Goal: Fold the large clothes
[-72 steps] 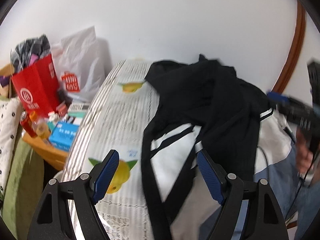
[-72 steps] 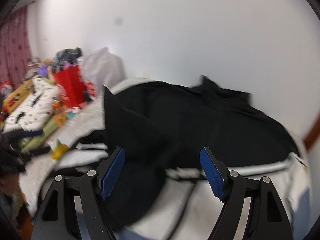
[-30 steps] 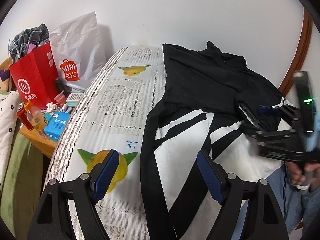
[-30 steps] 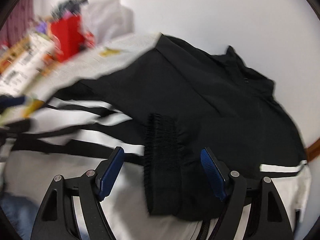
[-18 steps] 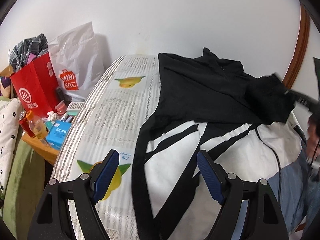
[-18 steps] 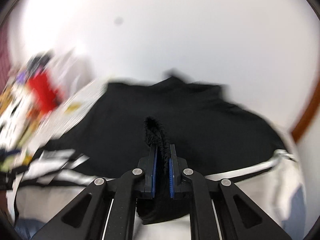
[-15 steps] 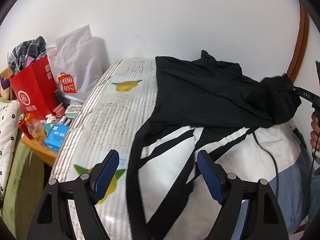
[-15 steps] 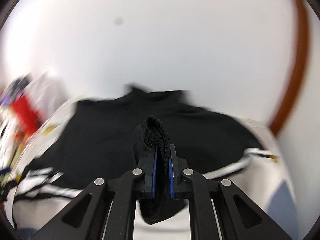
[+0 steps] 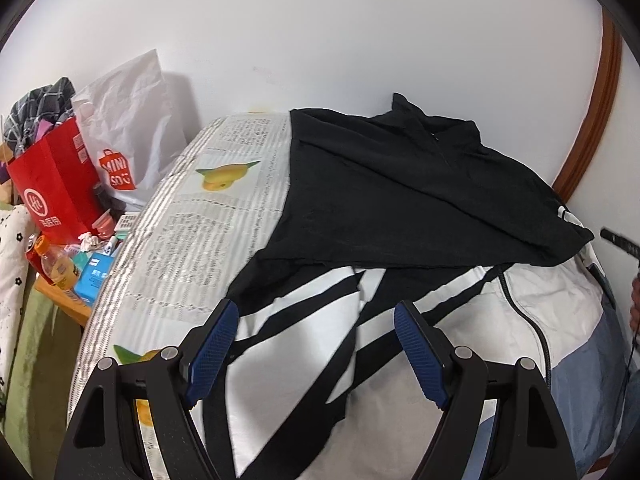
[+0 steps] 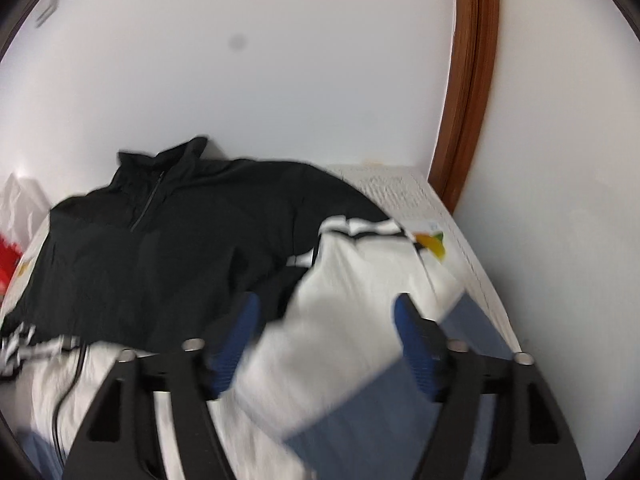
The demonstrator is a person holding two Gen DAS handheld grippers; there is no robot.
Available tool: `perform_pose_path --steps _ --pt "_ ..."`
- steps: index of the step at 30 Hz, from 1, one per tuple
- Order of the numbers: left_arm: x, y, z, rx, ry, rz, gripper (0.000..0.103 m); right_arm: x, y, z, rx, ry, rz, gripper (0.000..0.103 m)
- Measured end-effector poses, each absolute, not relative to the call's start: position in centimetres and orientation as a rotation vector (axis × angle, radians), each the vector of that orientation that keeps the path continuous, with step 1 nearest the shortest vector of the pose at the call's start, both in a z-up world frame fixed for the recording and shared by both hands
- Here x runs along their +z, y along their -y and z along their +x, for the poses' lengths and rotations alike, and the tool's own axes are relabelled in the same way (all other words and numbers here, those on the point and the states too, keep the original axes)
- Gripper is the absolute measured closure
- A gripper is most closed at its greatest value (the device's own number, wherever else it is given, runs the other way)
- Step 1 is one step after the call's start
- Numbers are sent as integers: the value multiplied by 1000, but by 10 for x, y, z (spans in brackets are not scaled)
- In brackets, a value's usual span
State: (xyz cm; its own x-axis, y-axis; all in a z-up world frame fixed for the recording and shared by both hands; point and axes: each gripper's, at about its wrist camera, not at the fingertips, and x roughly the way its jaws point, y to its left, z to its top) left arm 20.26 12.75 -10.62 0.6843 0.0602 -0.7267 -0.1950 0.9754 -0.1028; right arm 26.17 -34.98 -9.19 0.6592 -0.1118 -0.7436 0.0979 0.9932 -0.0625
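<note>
Since half a second ago the right gripper (image 10: 324,344) has let go of the black cuff it pinched and swung off to the right; its fingers have just been opening and now stand wide with nothing between them, over white and blue cloth. The sleeve now lies folded across the black jacket (image 9: 400,200), which is spread on the bed (image 9: 200,232) beyond both sets of fingers, collar toward the wall, long axis running away from them. The left gripper (image 9: 316,356) hangs with its fingers wide and empty just above the striped lower part of the jacket, hem closest, so the left hand looks nearer the cloth for a next fold. From the right fingers the jacket lies ahead and to the left.

A thin black cable (image 9: 520,312) trails over the white cloth right of the left fingers and could snag. Off the bed's left edge stand a red bag (image 9: 56,184), a white bag (image 9: 128,136) and a bottle (image 9: 60,268), well clear.
</note>
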Motion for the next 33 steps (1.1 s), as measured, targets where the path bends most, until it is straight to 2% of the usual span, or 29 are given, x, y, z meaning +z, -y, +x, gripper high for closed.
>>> perform_pose_path --steps 1,4,6,7,8,9,10,11,16,18,23,29,33 --pt "-106 -125 204 137 -808 -174 24 -96 346 253 -100 -855 -40 22" --pt "-105 -116 204 127 -811 -156 24 -114 326 241 -73 -892 -139 21" --pt "-105 -111 204 123 -812 -148 24 -130 314 240 -100 -897 -241 21" --pt "-105 -108 204 123 -814 -142 24 -140 308 243 -170 -888 -304 27" --pt "-105 -106 204 125 -818 -135 24 -148 304 246 -221 -895 -353 45" --pt "-105 -105 204 129 -821 -130 24 -153 304 249 -237 -910 -380 58" --pt "-104 -104 203 132 -821 -126 24 -158 306 254 -244 -934 -382 84" --pt "-103 -103 202 133 -820 -125 24 -159 311 257 -258 -942 -357 92" --pt "-96 -105 198 146 -808 -127 24 -130 371 243 -311 -867 -26 92" --pt "-94 -104 197 147 -805 -124 24 -118 387 233 -322 -834 40 86" --pt "-86 -99 190 124 -789 -130 24 -93 389 198 -256 -802 54 54" --pt "-76 -90 178 91 -762 -127 24 -82 413 130 -345 -783 28 32" --pt "-74 -84 173 66 -754 -123 24 -94 439 84 -404 -854 19 29"
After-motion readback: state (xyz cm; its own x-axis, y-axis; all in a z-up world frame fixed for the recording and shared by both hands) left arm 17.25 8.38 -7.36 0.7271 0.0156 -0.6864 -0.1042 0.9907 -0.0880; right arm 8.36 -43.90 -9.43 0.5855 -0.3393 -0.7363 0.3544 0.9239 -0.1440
